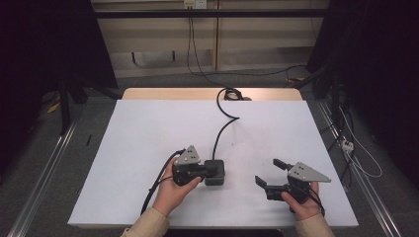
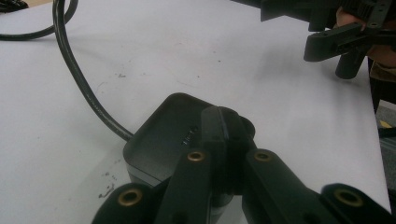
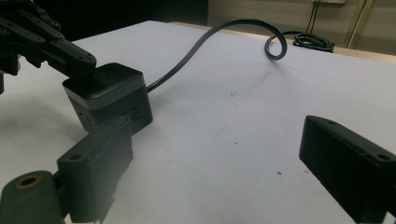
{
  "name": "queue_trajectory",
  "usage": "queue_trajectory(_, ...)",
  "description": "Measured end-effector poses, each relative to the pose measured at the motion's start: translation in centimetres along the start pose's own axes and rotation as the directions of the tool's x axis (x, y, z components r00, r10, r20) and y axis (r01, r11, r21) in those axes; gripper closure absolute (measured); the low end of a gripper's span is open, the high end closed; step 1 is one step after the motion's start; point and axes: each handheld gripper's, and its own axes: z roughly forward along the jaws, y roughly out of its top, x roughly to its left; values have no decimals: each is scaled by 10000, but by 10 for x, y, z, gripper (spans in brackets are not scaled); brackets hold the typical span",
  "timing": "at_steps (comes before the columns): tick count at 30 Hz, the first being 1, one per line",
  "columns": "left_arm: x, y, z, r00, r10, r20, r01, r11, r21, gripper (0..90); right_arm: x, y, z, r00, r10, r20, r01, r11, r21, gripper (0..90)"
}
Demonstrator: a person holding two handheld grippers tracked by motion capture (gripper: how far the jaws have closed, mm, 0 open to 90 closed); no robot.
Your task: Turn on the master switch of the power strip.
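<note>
White table [image 1: 148, 148], gripper [image 1: 210, 170] atop black box [image 1: 215, 178]

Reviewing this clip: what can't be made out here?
- Left tool: its shut jaws cover the black box top; whether they press it is unclear.
- Cable: far end runs off the table edge, high view.
- Box side slots: too dark, right gripper view.

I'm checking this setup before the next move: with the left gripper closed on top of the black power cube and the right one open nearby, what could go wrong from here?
The left gripper rests its shut jaws on the black power cube without clamping its sides, so the cube may tip or slide. The stiff cable loops away across the table and could drag or twist the cube if moved. The open right gripper sits close and might knock the cube when approaching.
</note>
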Motion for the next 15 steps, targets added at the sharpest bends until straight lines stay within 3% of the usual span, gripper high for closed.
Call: queue_trajectory(15,0,-1,0,9998,-170,-74,170,9998,-115,900,0,0,0,10000,-28,-12,28,10000,-27,95)
